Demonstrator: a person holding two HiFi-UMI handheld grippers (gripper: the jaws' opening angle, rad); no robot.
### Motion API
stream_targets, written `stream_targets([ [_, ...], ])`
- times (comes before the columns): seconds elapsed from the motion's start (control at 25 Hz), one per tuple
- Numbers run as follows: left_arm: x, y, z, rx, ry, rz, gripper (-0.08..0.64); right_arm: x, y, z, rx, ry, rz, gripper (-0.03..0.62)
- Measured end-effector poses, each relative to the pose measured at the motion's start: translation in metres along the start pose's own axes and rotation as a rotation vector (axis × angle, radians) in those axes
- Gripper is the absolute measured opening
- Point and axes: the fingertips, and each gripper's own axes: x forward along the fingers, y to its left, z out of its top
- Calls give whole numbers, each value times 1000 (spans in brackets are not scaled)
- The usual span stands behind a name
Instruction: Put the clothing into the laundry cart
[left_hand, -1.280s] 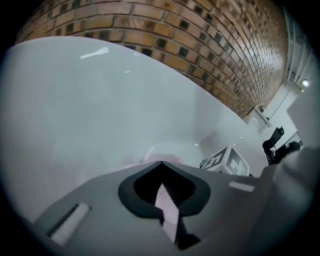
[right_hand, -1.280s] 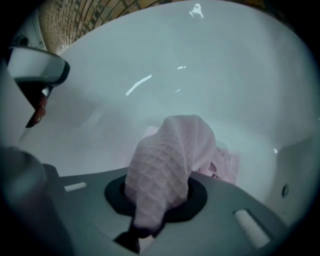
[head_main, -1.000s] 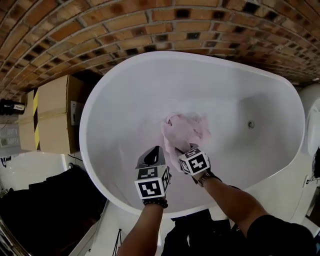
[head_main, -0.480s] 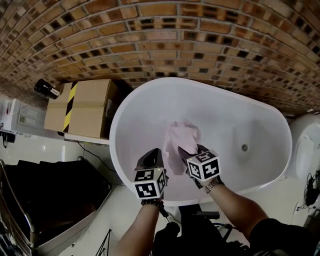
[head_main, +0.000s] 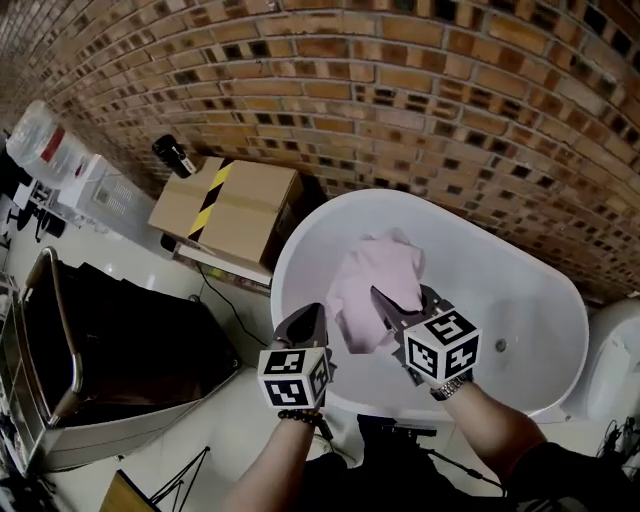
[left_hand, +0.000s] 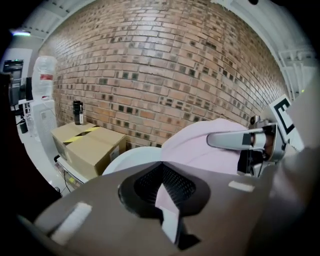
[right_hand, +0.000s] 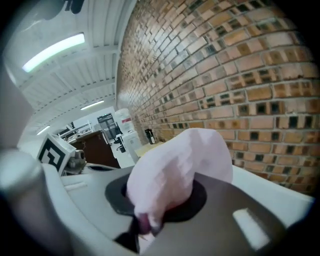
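Raised since a second ago, the pink garment (head_main: 372, 285) is now held up over the white bathtub (head_main: 300, 250). Left tongs (head_main: 305, 322) are pressed together on a thin fold of it; right tongs (head_main: 388, 303) pinch a thick bunch. The dark laundry cart (head_main: 60, 330) has come into view at left. Beyond the tub's left end, a cardboard box (head_main: 240, 205) stands against the brick wall (head_main: 420, 90).
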Motion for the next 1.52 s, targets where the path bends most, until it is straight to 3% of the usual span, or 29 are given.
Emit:
stream_targets([
  [0.4, -133, 34, 97, -8, -130, 122, 0, -8, 151, 138, -134, -130, 226, 67],
  [0.76, -307, 84, 187, 31, -283, 302, 0, -8, 331, 237, -244, -202, 481, 67],
  [1.16, -518, 125, 209, 61, -399, 497, 0, -32, 542, 304, -302, -309, 693, 67],
  [1.52, -613, 190, 209, 71, -440, 584, 0, 19, 667, 334, -296, -321, 760, 67],
])
